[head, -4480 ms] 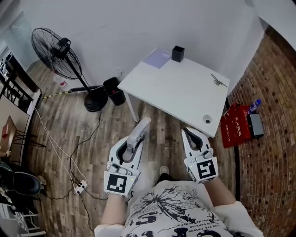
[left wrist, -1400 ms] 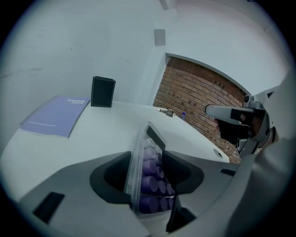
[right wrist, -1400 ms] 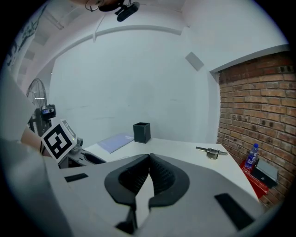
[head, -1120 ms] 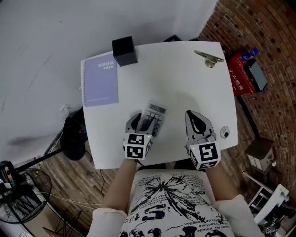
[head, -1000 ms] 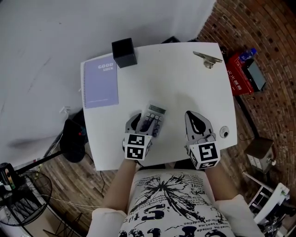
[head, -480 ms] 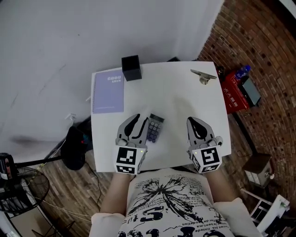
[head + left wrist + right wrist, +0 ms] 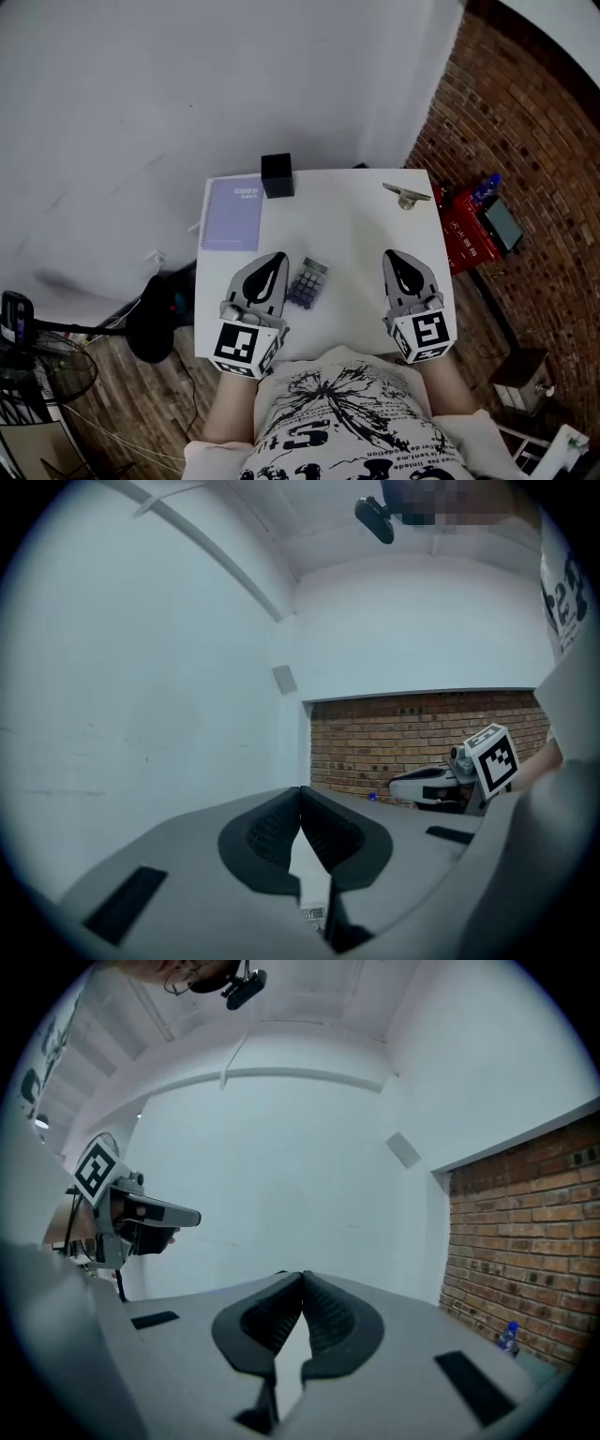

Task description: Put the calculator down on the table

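The grey calculator (image 7: 306, 282) lies flat on the white table (image 7: 356, 234), near the front edge, and nothing touches it. My left gripper (image 7: 273, 259) hangs high above the table just left of the calculator, its jaws shut with nothing between them. The right gripper (image 7: 395, 257) is raised too, to the calculator's right, also shut and holding nothing. In the left gripper view the left gripper (image 7: 300, 791) points nearly level at a white wall and a brick wall. The right gripper view has the right gripper (image 7: 304, 1277) aimed at a white wall.
On the table a lilac notebook (image 7: 234, 212) lies at the back left, a black cube box (image 7: 277, 175) stands behind it, and a metal clip (image 7: 407, 195) sits at the back right. A red bag (image 7: 464, 234) is on the floor to the right, a fan base (image 7: 155, 323) to the left.
The left gripper let go of the calculator, shut its jaws and rose away from the table. The right gripper rose as well. The head view pulled back, so the table looks smaller.
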A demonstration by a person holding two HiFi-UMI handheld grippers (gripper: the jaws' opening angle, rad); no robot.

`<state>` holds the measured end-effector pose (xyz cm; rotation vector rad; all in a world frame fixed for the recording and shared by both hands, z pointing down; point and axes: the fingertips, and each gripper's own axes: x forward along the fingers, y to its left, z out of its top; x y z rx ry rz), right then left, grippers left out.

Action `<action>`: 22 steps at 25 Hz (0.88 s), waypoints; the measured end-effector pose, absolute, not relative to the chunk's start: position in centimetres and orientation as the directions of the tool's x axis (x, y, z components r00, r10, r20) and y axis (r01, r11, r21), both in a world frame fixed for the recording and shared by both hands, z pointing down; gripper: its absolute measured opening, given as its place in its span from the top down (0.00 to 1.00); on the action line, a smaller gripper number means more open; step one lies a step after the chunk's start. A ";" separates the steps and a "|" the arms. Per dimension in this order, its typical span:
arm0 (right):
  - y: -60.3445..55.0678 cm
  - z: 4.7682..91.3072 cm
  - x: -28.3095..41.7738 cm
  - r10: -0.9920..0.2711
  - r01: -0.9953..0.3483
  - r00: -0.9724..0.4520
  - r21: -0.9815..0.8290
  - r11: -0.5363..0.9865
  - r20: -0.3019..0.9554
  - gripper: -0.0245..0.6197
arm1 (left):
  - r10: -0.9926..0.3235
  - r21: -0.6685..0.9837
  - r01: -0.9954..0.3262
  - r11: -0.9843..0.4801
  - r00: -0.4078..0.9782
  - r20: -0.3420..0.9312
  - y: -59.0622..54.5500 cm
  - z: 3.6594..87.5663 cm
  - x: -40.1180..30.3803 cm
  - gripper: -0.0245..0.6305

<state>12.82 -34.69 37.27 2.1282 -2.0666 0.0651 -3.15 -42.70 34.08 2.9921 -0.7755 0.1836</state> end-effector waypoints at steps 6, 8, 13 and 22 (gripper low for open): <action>-33.5 36.8 12.3 -0.990 -0.996 -0.005 0.089 0.018 0.140 0.94 | -0.471 0.012 -0.476 -0.880 0.874 0.116 -41.3 33.7 -3.3 0.94; -33.2 36.8 12.1 -0.990 -0.996 -0.007 0.085 0.019 0.138 0.94 | -0.466 0.027 -0.471 -0.882 0.877 0.116 -41.0 33.9 -3.5 0.94; -32.6 36.8 11.2 -0.990 -0.994 -0.011 0.104 0.026 0.142 0.94 | -0.459 0.017 -0.464 -0.885 0.880 0.118 -40.3 33.9 -4.0 0.94; -32.0 36.9 10.3 -0.990 -0.997 0.000 0.082 0.011 0.142 0.94 | -0.454 0.030 -0.461 -0.887 0.882 0.127 -39.9 34.2 -5.1 0.94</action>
